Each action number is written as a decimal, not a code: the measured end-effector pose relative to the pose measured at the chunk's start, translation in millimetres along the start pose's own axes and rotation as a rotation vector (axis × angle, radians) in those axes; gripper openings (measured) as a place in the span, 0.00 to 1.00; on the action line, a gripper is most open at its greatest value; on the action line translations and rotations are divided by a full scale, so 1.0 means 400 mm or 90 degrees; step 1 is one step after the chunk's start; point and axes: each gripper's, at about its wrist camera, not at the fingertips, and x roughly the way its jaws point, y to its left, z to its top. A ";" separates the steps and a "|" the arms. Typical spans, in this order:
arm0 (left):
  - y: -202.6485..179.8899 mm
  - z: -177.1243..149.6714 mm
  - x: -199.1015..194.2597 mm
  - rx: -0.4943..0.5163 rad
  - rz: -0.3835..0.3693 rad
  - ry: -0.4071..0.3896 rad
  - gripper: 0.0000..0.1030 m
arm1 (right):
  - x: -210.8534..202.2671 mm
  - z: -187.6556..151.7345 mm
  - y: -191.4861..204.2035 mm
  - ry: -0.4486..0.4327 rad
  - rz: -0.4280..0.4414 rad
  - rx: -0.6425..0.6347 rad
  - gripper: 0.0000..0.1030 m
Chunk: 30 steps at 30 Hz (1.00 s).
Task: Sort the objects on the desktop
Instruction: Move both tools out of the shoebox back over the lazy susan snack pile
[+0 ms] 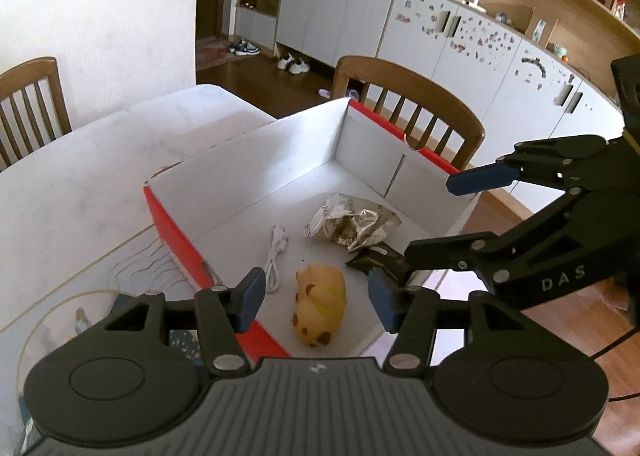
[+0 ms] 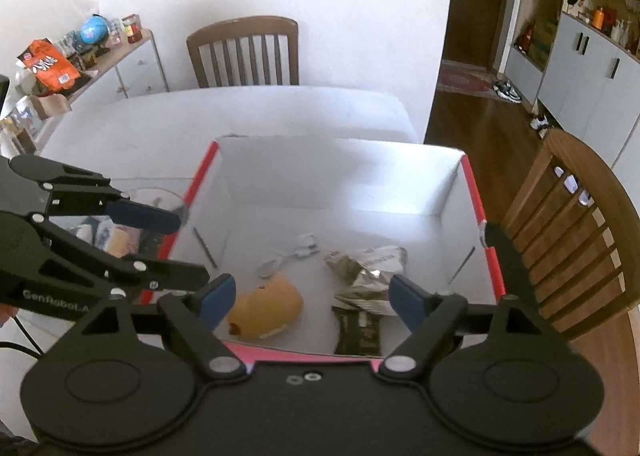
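The yellow toy [image 1: 321,302] lies on the floor of my white box [image 1: 256,159] with the red outside, near its front wall. Just beside it are a coiled white cable [image 1: 276,258], a crumpled foil bag [image 1: 352,223] and a small dark packet [image 1: 374,258]. My left tongs [image 1: 316,302] hang above the toy, jaws apart and empty. My right tongs [image 2: 312,298] hover over the same end of the box, jaws wide and holding nothing. The box sits on a white table [image 1: 100,159], with wooden chairs [image 1: 416,111] around it.
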 end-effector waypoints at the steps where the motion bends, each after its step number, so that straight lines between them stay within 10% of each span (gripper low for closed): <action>1: 0.005 -0.008 -0.014 -0.004 -0.001 -0.005 0.60 | -0.004 -0.001 0.006 -0.003 0.002 0.002 0.82; 30: 0.193 -0.255 -0.318 -0.093 0.054 -0.100 1.00 | -0.029 -0.026 0.282 -0.051 0.056 0.031 0.83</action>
